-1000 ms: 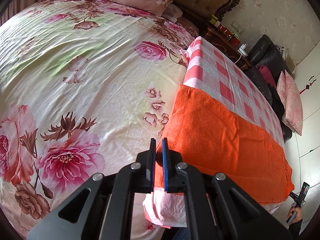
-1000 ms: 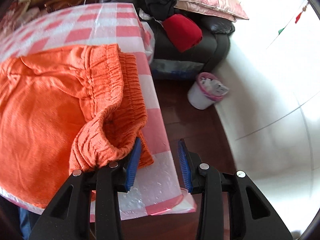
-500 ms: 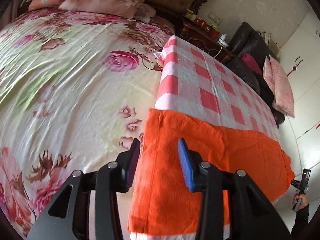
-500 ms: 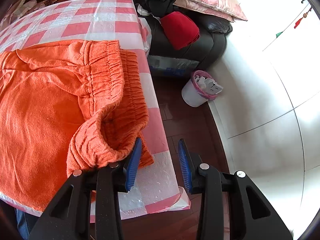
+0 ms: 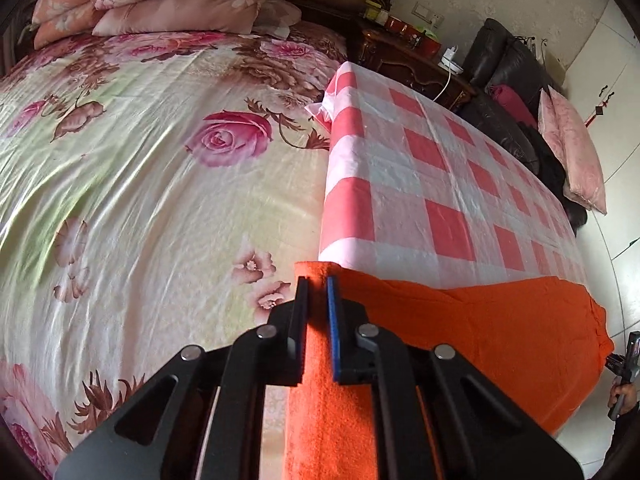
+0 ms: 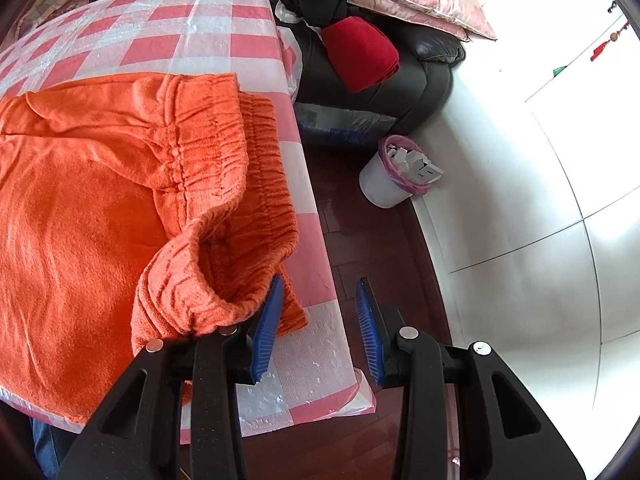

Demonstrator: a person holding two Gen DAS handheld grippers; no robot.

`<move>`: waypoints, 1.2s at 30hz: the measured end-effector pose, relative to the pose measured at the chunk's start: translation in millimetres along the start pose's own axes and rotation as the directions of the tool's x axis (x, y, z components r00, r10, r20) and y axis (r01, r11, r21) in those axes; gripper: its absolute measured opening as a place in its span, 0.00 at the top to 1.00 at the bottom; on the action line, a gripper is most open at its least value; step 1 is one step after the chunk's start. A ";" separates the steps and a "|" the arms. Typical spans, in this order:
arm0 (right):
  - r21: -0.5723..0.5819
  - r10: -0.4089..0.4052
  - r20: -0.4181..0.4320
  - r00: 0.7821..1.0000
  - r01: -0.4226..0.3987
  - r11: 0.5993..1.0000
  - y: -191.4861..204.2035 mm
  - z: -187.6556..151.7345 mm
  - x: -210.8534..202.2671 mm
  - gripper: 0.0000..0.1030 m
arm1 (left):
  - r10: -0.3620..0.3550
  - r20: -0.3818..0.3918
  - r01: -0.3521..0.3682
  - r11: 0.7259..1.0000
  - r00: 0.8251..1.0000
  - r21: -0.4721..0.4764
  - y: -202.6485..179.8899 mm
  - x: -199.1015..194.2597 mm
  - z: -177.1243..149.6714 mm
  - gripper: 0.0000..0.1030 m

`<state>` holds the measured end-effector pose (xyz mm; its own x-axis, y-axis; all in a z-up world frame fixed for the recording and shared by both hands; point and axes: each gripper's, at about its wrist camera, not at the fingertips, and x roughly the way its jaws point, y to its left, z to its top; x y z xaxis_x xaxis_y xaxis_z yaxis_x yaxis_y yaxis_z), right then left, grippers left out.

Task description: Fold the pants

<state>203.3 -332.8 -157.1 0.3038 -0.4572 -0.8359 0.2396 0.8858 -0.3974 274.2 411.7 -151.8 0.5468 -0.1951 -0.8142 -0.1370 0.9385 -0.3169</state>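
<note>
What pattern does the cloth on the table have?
The tablecloth has a check of pink-red and white squares; the left wrist view shows it best.

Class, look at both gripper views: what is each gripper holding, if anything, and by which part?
The left gripper is shut on the orange pants, pinching the leg-end corner. The right gripper stands open beside the waistband, holding nothing.

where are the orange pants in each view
Left wrist: orange pants cross the lower right, their near corner pinched in the left gripper.
Right wrist: they fill the left half, waistband toward centre, beside the right gripper.
Shared landmark: the pink checked tablecloth under them.
</note>
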 end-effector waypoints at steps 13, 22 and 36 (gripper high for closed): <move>0.223 0.086 0.240 0.967 -0.141 0.965 -67.0 -32.7 -81.5 0.63 | 0.176 0.235 -0.216 0.964 0.956 0.157 -117.1 -65.9 -76.1 0.39; 0.009 0.123 0.196 0.973 -0.127 0.992 41.1 -20.2 -26.6 0.47 | 0.254 0.130 -0.276 0.943 0.958 0.186 -164.1 -18.7 -144.8 0.28; 0.097 0.195 0.217 0.956 -0.220 0.971 102.0 79.4 -10.7 0.23 | 0.289 0.026 -0.290 0.952 0.957 0.094 -193.9 15.0 -98.6 0.06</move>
<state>297.7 -243.8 -158.6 0.5378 -0.2814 -0.7947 0.2550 0.9528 -0.1648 227.6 198.8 -150.5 0.5055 0.0921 -0.8579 -0.2116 0.9771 -0.0198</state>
